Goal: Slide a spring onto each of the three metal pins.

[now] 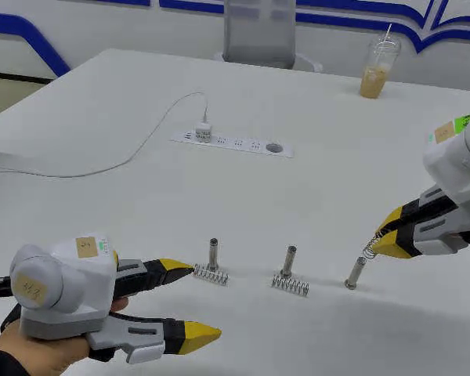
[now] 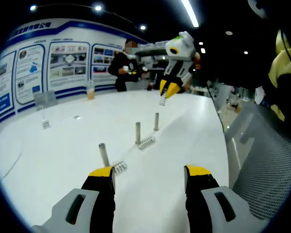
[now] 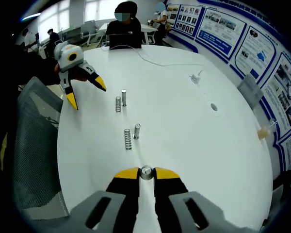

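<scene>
Three metal pins stand in a row on the white table: left pin [image 1: 213, 252], middle pin [image 1: 288, 260], right pin [image 1: 355, 272], which leans. A spring [image 1: 211, 274] lies by the left pin, another spring [image 1: 290, 284] by the middle pin. My right gripper [image 1: 382, 241] is shut on a third spring [image 1: 371, 246], held just above the right pin's top. In the right gripper view that spring [image 3: 146, 171] shows end-on between the closed jaws. My left gripper [image 1: 205, 301] is open, one fingertip [image 1: 189, 268] close to the left spring [image 2: 119, 167].
A white power strip [image 1: 235, 143] with a plugged charger and cable lies mid-table. A cup with a drink [image 1: 376, 70] stands far back right, a chair [image 1: 258, 31] behind the table. A mesh chair [image 2: 262, 160] is beside the table. A person [image 3: 123, 24] sits at the far end.
</scene>
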Tool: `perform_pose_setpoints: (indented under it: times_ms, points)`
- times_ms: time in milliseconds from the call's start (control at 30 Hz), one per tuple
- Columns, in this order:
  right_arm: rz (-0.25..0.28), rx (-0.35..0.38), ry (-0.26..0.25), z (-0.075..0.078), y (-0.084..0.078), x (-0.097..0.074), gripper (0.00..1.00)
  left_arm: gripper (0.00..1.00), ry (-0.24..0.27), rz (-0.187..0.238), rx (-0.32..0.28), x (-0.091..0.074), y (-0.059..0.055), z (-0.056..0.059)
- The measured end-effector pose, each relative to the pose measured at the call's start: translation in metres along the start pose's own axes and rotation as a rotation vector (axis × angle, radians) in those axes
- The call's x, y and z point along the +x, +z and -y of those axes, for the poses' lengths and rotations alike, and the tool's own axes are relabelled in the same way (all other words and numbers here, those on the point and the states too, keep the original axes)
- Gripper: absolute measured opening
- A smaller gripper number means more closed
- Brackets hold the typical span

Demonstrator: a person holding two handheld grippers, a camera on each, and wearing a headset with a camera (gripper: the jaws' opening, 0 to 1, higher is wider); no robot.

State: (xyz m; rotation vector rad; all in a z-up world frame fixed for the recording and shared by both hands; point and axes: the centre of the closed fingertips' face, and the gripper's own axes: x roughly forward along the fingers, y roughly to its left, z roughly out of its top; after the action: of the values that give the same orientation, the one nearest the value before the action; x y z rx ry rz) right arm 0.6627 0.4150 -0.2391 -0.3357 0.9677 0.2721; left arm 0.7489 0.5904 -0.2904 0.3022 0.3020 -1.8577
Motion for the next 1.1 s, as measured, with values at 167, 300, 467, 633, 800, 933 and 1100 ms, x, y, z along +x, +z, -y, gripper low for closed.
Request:
perform_pose_setpoints:
  times_ms: [167, 300, 467, 633, 800, 933, 1100]
  points:
    - [-0.026, 0.005, 0.004, 0.005, -0.005, 0.009, 0.12, 0.6, 0.008, 0.0, -0.005, -0.001, -0.001, -0.001]
    - [-0.044, 0.009, 0.017, 0.006, -0.009, 0.017, 0.12, 0.61, 0.012, 0.002, -0.008, -0.002, -0.001, -0.003]
    - [-0.06, 0.013, 0.024, 0.007, -0.013, 0.022, 0.12, 0.61, 0.016, 0.0, -0.014, -0.003, -0.003, -0.004]
    - [-0.066, 0.019, 0.029, 0.008, -0.015, 0.024, 0.12, 0.61, 0.017, -0.003, -0.018, -0.004, -0.004, -0.004]
    - [-0.081, 0.018, 0.039, 0.006, -0.018, 0.03, 0.12, 0.61, 0.016, -0.003, -0.018, -0.003, -0.004, -0.004]
    - [-0.091, 0.013, 0.044, 0.004, -0.02, 0.036, 0.12, 0.61, 0.014, -0.004, -0.018, -0.003, -0.004, -0.004]
    - [-0.106, 0.011, 0.05, 0.002, -0.024, 0.044, 0.12, 0.61, 0.016, -0.005, -0.018, -0.003, -0.004, -0.004]
